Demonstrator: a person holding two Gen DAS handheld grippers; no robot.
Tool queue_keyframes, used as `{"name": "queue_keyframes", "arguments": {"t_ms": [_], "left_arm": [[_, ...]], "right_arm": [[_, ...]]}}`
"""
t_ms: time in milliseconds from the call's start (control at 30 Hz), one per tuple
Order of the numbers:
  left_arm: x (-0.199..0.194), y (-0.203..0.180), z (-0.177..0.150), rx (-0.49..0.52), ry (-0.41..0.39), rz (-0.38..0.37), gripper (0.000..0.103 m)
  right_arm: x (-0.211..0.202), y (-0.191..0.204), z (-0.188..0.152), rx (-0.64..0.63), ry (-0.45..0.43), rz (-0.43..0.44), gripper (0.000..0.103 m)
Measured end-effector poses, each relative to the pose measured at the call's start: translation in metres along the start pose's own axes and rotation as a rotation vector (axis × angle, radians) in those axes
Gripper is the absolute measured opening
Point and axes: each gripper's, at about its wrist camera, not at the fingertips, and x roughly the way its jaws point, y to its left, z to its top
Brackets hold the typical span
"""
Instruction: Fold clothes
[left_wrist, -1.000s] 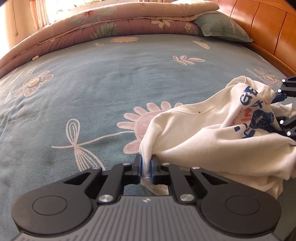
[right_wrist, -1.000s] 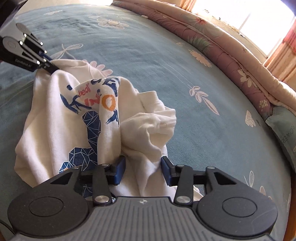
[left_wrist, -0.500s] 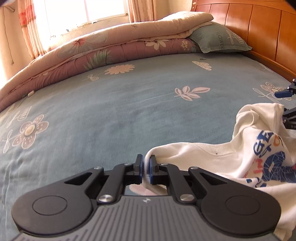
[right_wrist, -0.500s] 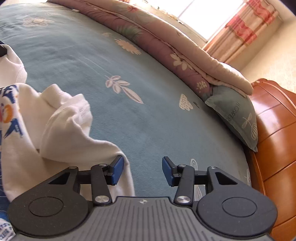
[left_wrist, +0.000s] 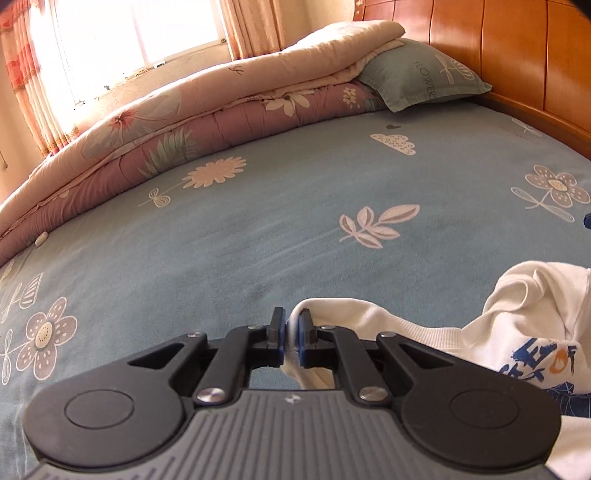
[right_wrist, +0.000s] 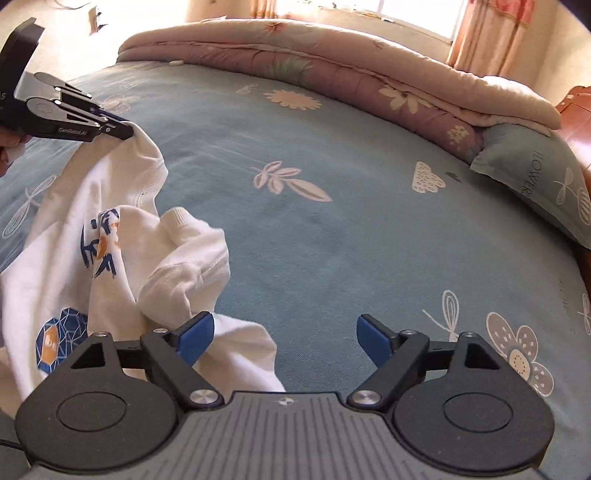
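Observation:
A white sweatshirt (right_wrist: 74, 236) with a blue and orange print lies bunched on the blue flowered bed sheet (right_wrist: 332, 229). My left gripper (left_wrist: 291, 328) is shut on a white edge of the sweatshirt (left_wrist: 424, 332) and holds it lifted; the right wrist view shows the left gripper (right_wrist: 125, 131) at the far left, pinching the cloth. My right gripper (right_wrist: 284, 336) is open, its left pad (right_wrist: 195, 334) touching a fold of the sweatshirt, with nothing between its fingers. A ribbed cuff (right_wrist: 177, 218) sticks up from the heap.
A rolled pink and beige quilt (left_wrist: 184, 122) runs along the far side of the bed. A grey-green pillow (left_wrist: 421, 74) lies against the wooden headboard (left_wrist: 517, 51). Curtains and a bright window (left_wrist: 129, 33) stand behind. Bare sheet spreads ahead of both grippers.
My left gripper has lifted its edge of the sweatshirt up and away. My right gripper has come off the heap, swung to face the bed, and spread its fingers wider.

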Motion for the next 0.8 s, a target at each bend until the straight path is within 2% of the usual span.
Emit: {"name": "queue_keyframes", "arguments": {"t_ms": [33, 133, 233, 300, 400, 467, 533, 600, 700, 800], "left_arm": [[0.001, -0.001, -0.005, 0.002, 0.009, 0.0, 0.005], [0.003, 0.003, -0.012, -0.009, 0.036, 0.003, 0.005], [0.002, 0.008, -0.015, -0.02, 0.044, -0.003, 0.005], [0.001, 0.011, -0.015, -0.025, 0.042, -0.004, 0.005], [0.0, 0.014, -0.017, -0.026, 0.041, -0.008, 0.005], [0.002, 0.012, -0.019, -0.017, 0.046, -0.014, 0.005], [0.005, 0.008, -0.02, -0.013, 0.048, -0.02, 0.005], [0.008, 0.004, -0.021, -0.012, 0.049, -0.024, 0.005], [0.009, 0.004, -0.02, -0.013, 0.052, -0.021, 0.005], [0.011, 0.008, -0.017, -0.008, 0.049, -0.006, 0.005]], "right_arm": [[0.003, 0.006, -0.001, -0.017, 0.017, 0.009, 0.089], [0.02, 0.018, 0.001, -0.051, 0.055, -0.067, 0.089], [0.032, 0.035, 0.004, -0.099, 0.105, 0.065, 0.091], [0.037, 0.054, 0.003, -0.2, 0.115, 0.038, 0.091], [0.026, 0.053, 0.003, -0.186, 0.091, -0.04, 0.094], [0.014, 0.044, 0.0, -0.128, 0.067, -0.026, 0.096], [0.008, 0.045, -0.001, -0.116, 0.042, 0.043, 0.1], [0.019, 0.058, 0.0, -0.159, 0.045, 0.016, 0.103], [0.046, 0.061, 0.006, -0.137, 0.036, -0.1, 0.103], [0.052, 0.037, 0.01, -0.021, -0.011, -0.267, 0.103]]}}
